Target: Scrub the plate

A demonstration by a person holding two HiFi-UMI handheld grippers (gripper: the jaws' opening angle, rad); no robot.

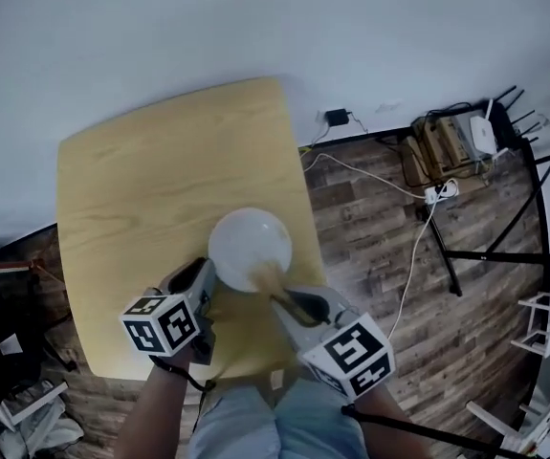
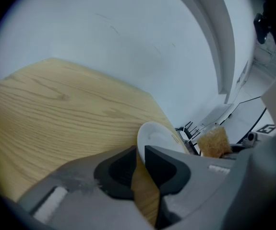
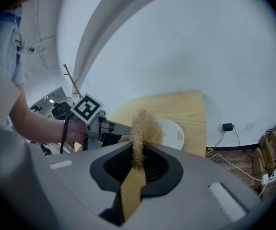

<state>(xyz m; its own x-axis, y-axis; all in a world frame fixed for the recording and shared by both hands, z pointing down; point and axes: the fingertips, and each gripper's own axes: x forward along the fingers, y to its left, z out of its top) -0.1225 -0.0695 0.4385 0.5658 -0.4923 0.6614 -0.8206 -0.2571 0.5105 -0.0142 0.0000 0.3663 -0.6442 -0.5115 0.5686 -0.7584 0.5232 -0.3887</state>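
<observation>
Two tools are at work on one white round plate, which sits on the pale wooden table close to its right-hand edge and towards the person. The left gripper has its jaws pressed onto the near rim of the plate and steadies it. The right gripper pinches the lower end of a straw-coloured fibrous scrubber, whose loose tuft reaches the near part of the plate in the head view.

As I judge it, the risk lies in the narrow hold on the rim. A firm push from the scrubber could turn the plate about that one pinch, or slip it free. With the table edge so near, it might then slide off to the floor. The scrubber is caught only by a thin bunch of fibres, so hard rubbing could drag it out of the jaws.

No brand can be read. The marker cubes carry only black-and-white square patterns, and a small yellowish mark on the plate is too small to make out
</observation>
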